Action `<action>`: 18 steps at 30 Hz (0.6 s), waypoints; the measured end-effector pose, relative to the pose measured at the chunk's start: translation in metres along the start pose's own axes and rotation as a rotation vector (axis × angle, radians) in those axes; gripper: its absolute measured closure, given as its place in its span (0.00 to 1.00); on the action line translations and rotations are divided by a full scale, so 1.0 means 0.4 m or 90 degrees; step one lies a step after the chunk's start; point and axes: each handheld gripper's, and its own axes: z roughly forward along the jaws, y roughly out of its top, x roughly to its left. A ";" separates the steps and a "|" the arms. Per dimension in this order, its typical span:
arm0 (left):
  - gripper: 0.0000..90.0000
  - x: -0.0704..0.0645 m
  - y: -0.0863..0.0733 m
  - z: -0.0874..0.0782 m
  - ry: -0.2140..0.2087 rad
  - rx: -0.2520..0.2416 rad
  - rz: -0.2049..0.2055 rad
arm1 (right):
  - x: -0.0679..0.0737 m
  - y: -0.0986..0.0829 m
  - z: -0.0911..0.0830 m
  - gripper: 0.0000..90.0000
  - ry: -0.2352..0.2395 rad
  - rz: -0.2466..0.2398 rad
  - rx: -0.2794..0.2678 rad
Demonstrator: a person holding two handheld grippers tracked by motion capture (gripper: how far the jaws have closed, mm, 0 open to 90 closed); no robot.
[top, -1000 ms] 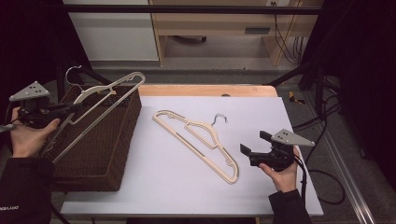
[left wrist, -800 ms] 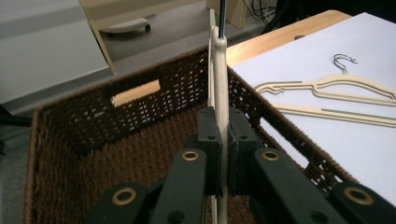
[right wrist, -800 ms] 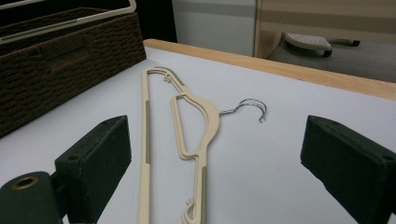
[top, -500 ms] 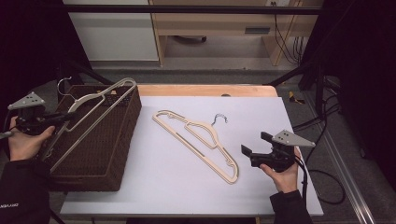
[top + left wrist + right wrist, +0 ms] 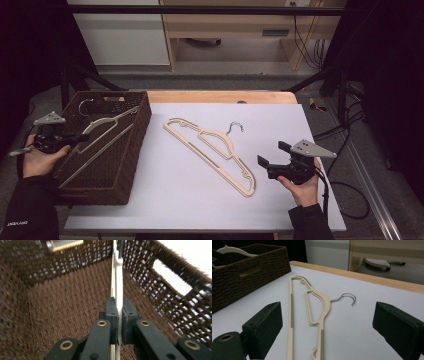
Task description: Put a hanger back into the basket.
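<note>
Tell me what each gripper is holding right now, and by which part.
The left gripper is shut on the white hanger, clamping its thin bar edge-on inside the woven basket. The right gripper is open and holds nothing; the beige hanger lies on the table.

Your table carries a white sheet (image 5: 165,200), and a strip of bare wood (image 5: 220,96) shows along its far edge. Beyond it, on the grey floor (image 5: 225,70), you have a white cabinet (image 5: 120,35) at the left and a wooden shelf unit (image 5: 235,25) just beside it. Cables (image 5: 300,40) hang at the unit's right end. A black bar (image 5: 200,10) crosses above.
</note>
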 end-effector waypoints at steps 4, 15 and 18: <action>0.94 0.005 -0.014 0.014 0.010 0.029 -0.029 | 0.003 0.000 0.002 0.11 0.002 -0.001 0.000; 0.84 0.008 -0.034 -0.039 0.070 -0.005 -0.080 | 0.010 0.000 0.010 0.11 0.005 -0.002 0.007; 0.81 -0.001 -0.030 -0.077 0.082 -0.028 -0.075 | 0.011 0.001 0.012 0.11 0.006 -0.004 0.008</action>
